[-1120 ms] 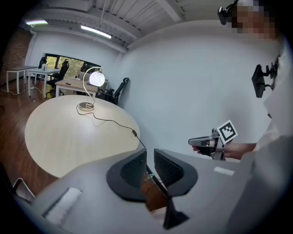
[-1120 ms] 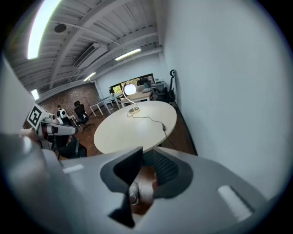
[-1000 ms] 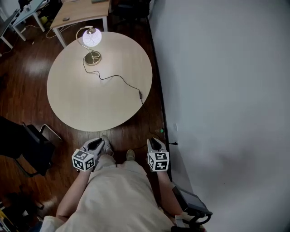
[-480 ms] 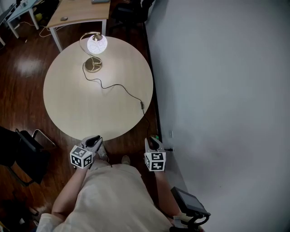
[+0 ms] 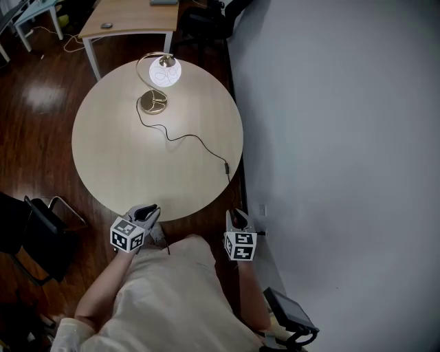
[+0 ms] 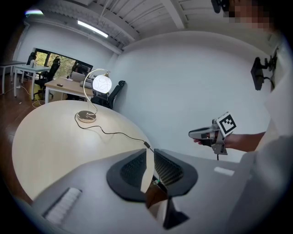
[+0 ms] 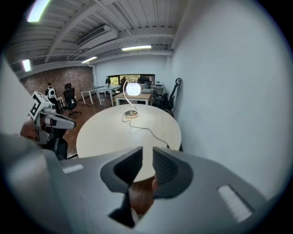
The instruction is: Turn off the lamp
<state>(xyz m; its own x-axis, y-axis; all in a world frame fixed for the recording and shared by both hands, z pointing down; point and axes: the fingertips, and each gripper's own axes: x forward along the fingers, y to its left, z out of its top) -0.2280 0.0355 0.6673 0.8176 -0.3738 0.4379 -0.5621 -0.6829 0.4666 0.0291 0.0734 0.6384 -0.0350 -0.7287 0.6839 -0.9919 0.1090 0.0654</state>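
room: dark polished wood floor (image 5: 34,137), plain pale grey wall (image 5: 330,137) close along the table's right side. in the right gripper view, a white beamed ceiling with lit strip lights (image 7: 137,47) and a brick far wall (image 7: 50,75).

surface: round pale wood table (image 5: 124,158), bare except for the lamp and its lead. a rectangular wooden desk (image 5: 130,17) stands beyond it; a black chair (image 5: 31,234) is at the left, partly cut off.

task item: brass arc lamp with a glowing white globe shade (image 5: 159,86) stands upright near the table's far edge, lit, well apart from both grippers. its thin black cord (image 5: 189,137) wanders across the top to a small inline switch (image 5: 226,166) near the wall-side rim.

grippers: the left gripper (image 5: 148,212) and the right gripper (image 5: 236,214) are held at the table's near edge by a person in beige clothing (image 5: 172,295). the left fingers (image 6: 132,169) stand a narrow slit apart with nothing between them. the right fingers (image 7: 128,167) are likewise narrowly parted and empty.

hard to make out: the switch is too small to read its setting. past the rim the cord is lost against the dark floor. a black device (image 5: 292,313) at bottom right is cut off; i cannot tell what it is.

writing: only the black-and-white square markers on each gripper's cube (image 5: 127,235); no legible words.
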